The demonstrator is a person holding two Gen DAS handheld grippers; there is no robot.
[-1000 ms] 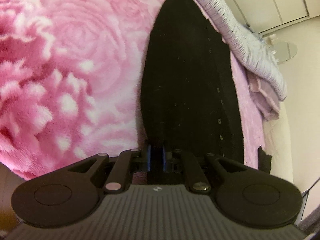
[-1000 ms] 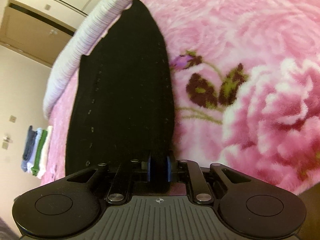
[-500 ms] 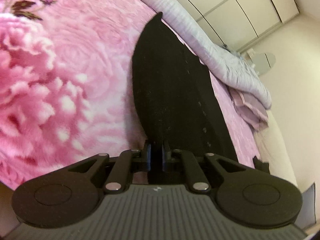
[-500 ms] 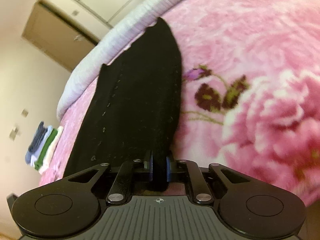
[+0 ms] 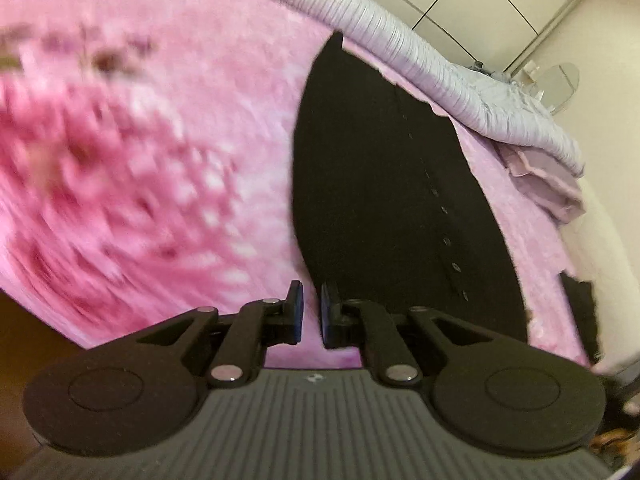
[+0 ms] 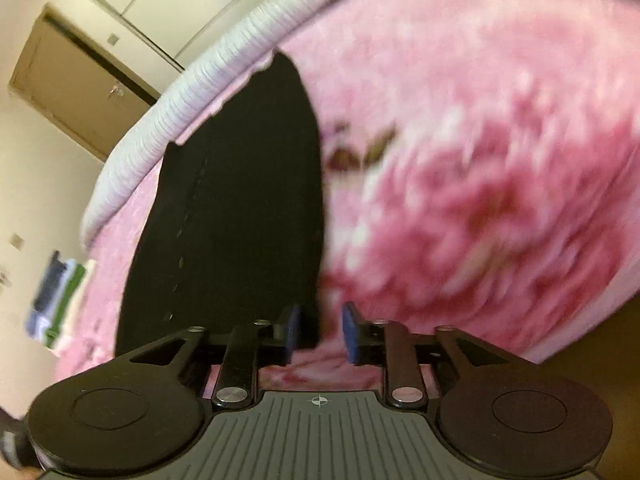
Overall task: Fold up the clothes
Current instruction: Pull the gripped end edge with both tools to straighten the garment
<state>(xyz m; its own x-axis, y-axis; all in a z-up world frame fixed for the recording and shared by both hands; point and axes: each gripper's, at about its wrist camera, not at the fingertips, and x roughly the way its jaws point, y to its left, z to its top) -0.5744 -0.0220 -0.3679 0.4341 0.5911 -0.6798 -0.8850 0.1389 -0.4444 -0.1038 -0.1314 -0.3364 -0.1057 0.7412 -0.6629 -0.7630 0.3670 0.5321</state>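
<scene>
Black garment [image 5: 384, 200] flat on pink blanket [image 5: 160, 160]; both jaws apart — cloth edge just beside each, ungripped

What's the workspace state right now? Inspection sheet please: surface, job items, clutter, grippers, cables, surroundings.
Surface: pink floral blanket over a bed, blurred by motion.
Job's things: black garment lies flat on the blanket, long and narrow, with a row of buttons showing.
Clutter: lilac bedding roll along the far edge; stack of folded clothes at the bed's far corner.
Grippers: left hand-held gripper open, pink blanket showing in the gap; right hand-held gripper open, the garment's edge beside its left finger.
Cables: nothing seen.
Surroundings: wooden door, pale cupboard panels, cream walls.
</scene>
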